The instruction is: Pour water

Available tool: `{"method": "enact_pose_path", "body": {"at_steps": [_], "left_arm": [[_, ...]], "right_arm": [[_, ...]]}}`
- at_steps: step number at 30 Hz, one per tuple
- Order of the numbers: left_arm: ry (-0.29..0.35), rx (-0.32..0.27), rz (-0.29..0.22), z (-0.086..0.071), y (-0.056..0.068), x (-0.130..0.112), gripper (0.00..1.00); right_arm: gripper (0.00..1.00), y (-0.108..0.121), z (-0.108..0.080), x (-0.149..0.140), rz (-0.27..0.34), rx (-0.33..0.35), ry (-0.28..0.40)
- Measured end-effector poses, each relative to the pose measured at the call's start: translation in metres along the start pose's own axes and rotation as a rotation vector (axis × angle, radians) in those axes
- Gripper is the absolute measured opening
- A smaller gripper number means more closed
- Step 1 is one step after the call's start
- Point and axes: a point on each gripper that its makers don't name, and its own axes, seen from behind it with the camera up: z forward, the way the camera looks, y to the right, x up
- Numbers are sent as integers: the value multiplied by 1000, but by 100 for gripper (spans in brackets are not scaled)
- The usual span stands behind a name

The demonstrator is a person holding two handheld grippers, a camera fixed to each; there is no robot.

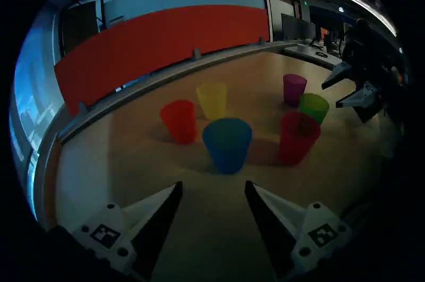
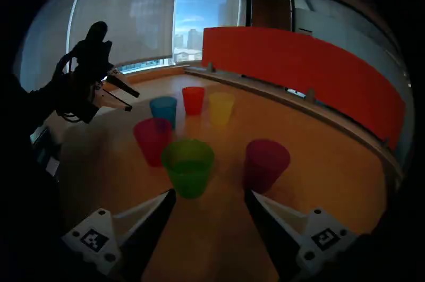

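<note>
Spread wide and empty, the left gripper (image 1: pixel 213 185) faces the blue cup (image 1: pixel 227 144) at twelve o'clock; the right gripper (image 2: pixel 210 193), equally open, has the green cup (image 2: pixel 188 168) at eleven. Best to centre a cup between the jaws, grip mid-wall, and keep it upright until tipping.

Red divider panel (image 1: pixel 159 43) is standing along wood tabletop's (image 1: pixel 133 160) far edge, w/ windows (image 2: pixel 202 22) glowing behind.
</note>
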Motion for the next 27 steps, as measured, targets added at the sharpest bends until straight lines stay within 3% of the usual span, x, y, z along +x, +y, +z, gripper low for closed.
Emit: {"method": "enact_pose_path", "body": {"at_steps": [12,20,27], "left_arm": [[159,129,-59,-34,-15,27,86],[242,202,-77,-46,-21,41,86],[306,264,-104,-54,-28,49,86]], "right_arm": [[100,29,-28,30,89,-150,96],[100,51,-39,42,141,-261,160],[100,69,-44,48,150,-358,209]]}}
